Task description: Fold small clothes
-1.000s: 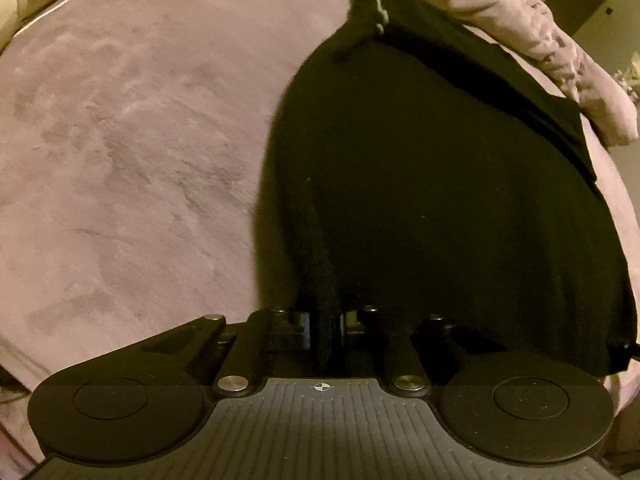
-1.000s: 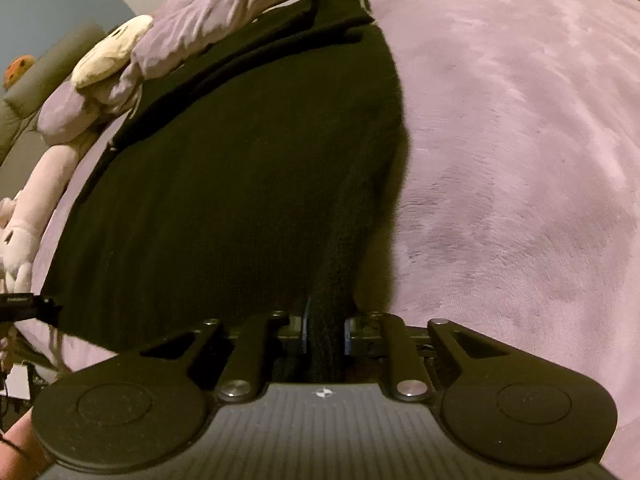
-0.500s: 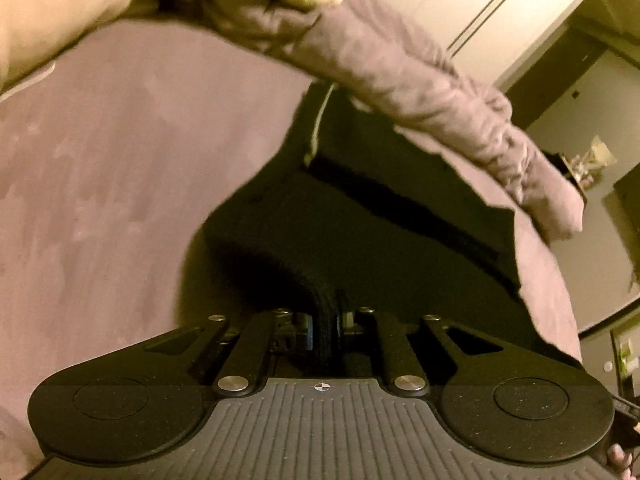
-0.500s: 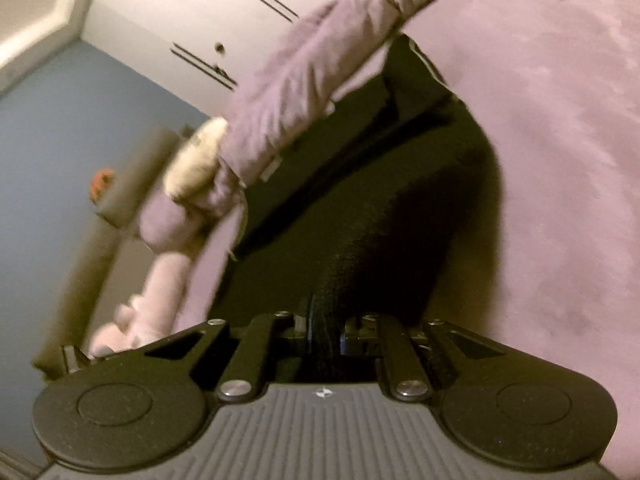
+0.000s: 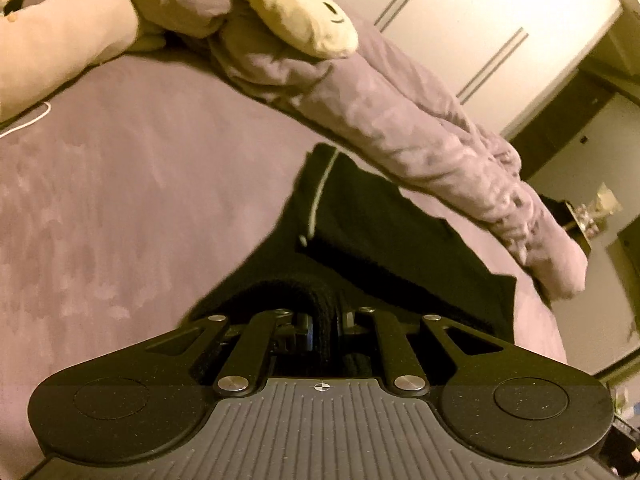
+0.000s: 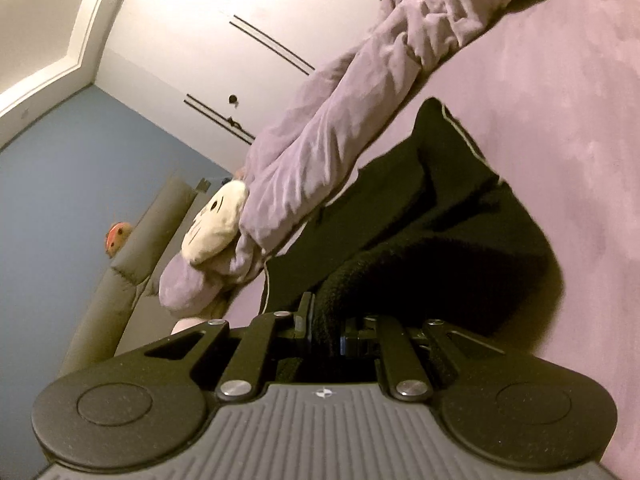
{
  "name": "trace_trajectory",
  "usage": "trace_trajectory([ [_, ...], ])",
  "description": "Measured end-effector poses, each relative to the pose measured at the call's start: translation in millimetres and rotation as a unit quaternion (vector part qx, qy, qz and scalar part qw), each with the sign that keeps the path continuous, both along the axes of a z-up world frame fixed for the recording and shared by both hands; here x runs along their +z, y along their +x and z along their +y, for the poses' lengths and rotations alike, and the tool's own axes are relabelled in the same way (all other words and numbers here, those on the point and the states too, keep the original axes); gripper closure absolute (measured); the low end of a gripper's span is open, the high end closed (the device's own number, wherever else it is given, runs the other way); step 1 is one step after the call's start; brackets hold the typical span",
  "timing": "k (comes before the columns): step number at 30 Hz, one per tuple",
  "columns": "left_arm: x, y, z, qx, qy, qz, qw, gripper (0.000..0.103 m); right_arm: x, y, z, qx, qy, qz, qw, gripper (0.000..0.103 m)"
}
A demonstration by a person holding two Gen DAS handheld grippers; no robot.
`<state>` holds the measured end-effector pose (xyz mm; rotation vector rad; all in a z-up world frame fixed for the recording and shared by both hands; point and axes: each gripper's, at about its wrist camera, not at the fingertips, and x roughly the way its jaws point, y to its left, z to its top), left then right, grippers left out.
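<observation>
Pinched between the closed jaws of the left gripper point(image 5: 325, 330), at the lower centre of the left wrist view, a thick fold of a black knitted garment point(image 5: 384, 236) is seen raised off a mauve plush bed cover point(image 5: 120, 184). At the far left edge of that view a pale pink cushion point(image 5: 60, 52) is found, and a thin white cord point(image 5: 32, 122) is laid on the cover just below it. Toward the top centre, a cream plush face with stitched dark lines point(image 5: 296, 12) is set against a long crumpled mauve blanket roll point(image 5: 400, 128), which runs diagonally down to the right. The rest of the garment is spread on the cover just below this roll, with a pale piped edge point(image 5: 320, 196) shown near its upper end. White cupboard doors with dark vertical lines point(image 5: 480, 28) fill the upper right.

In the right wrist view, a blue wall point(image 6: 72, 208) is seen at the left, with a small orange object point(image 6: 118, 236) on top of a grey-brown padded headboard point(image 6: 132, 280). The same cream plush face point(image 6: 216, 224) and blanket roll point(image 6: 340, 128) cross the centre. At the lower centre, the right gripper point(image 6: 326, 334) is closed narrowly on another bunched fold of the black garment point(image 6: 432, 216), which arches up from the bed cover point(image 6: 560, 120) at the right. The garment's far portion lies flat beside the roll.
</observation>
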<state>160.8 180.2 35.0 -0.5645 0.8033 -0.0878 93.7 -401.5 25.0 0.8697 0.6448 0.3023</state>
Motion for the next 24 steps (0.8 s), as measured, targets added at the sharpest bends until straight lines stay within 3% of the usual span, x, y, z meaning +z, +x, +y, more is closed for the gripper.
trace_trajectory([
  [12,0.8,71.2,8.6,0.037,0.013,-0.001,0.9992,0.091,-1.2,76.9,-7.1,-0.045,-0.047,-0.007,0.998,0.093],
  [24,1.2,173.3,-13.7,0.052,0.036,-0.014,0.9979,0.091,2.0,179.5,-17.7,-0.098,-0.104,-0.014,0.990,0.093],
])
